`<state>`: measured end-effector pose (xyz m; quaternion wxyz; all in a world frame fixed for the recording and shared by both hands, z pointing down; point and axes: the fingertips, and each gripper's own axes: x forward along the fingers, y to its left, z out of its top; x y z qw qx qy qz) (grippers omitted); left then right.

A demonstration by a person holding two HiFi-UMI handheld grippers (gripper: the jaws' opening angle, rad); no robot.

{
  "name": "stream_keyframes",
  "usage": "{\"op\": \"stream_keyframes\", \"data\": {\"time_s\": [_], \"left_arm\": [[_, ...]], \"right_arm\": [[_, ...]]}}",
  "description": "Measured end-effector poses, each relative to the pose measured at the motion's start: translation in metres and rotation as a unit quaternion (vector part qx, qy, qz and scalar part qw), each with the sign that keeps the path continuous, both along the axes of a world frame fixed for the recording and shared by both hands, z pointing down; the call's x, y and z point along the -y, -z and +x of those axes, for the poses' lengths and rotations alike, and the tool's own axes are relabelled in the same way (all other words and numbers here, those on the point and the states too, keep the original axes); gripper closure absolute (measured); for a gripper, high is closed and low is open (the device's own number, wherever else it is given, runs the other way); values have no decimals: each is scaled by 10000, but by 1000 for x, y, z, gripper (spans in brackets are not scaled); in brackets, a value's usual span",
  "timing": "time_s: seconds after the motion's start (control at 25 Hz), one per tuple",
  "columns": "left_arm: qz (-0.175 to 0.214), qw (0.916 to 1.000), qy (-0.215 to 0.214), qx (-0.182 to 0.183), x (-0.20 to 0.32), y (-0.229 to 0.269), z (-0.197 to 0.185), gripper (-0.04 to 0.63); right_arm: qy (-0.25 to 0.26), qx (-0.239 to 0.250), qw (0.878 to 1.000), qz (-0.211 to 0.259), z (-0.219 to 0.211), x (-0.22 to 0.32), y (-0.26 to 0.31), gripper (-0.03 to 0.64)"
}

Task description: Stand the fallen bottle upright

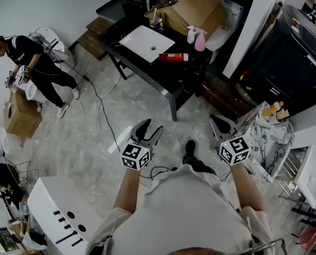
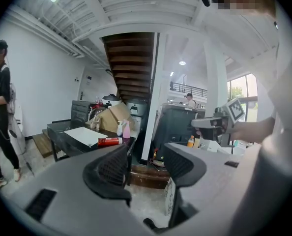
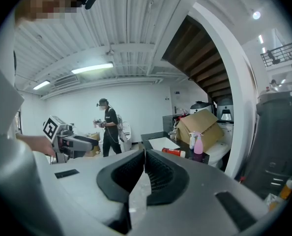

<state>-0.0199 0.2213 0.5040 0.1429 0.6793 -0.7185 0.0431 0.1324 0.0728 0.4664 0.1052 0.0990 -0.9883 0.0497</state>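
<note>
A red bottle (image 1: 173, 57) lies on its side on the black table (image 1: 163, 78), to the right of a white basin (image 1: 146, 43). It also shows far off in the left gripper view as the red bottle (image 2: 109, 141) and in the right gripper view as the red bottle (image 3: 174, 152). Both grippers hang over the floor, well short of the table. My left gripper (image 1: 149, 128) (image 2: 146, 156) is open with nothing between its jaws. My right gripper (image 1: 222, 124) (image 3: 144, 154) is shut and empty, its jaws meeting at the tips.
A pink spray bottle (image 1: 200, 39) and a cardboard box (image 1: 198, 7) stand behind the red bottle. A person (image 1: 41, 70) stands at far left. A black cabinet (image 1: 285, 57) and a marbled stand (image 1: 269, 129) are on the right. A cable (image 1: 97, 116) crosses the floor.
</note>
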Motion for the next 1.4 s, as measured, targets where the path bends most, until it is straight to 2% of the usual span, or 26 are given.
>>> {"op": "stream_keyframes", "data": {"time_s": [0.4,0.88,1.4], "left_arm": [[-130,9999,-28,1,91,-4,-36,359],[-281,9994,182,68,199,-10,-69,354],[-420,9989,209,98,252,-11,-102,353]], "right_arm": [[28,-17,9998,-218,-41,91,-13,583],[310,4,9989,-351,-82,203,-24,583],[396,-62,9977,-549,-119,254,-37,583]]}}
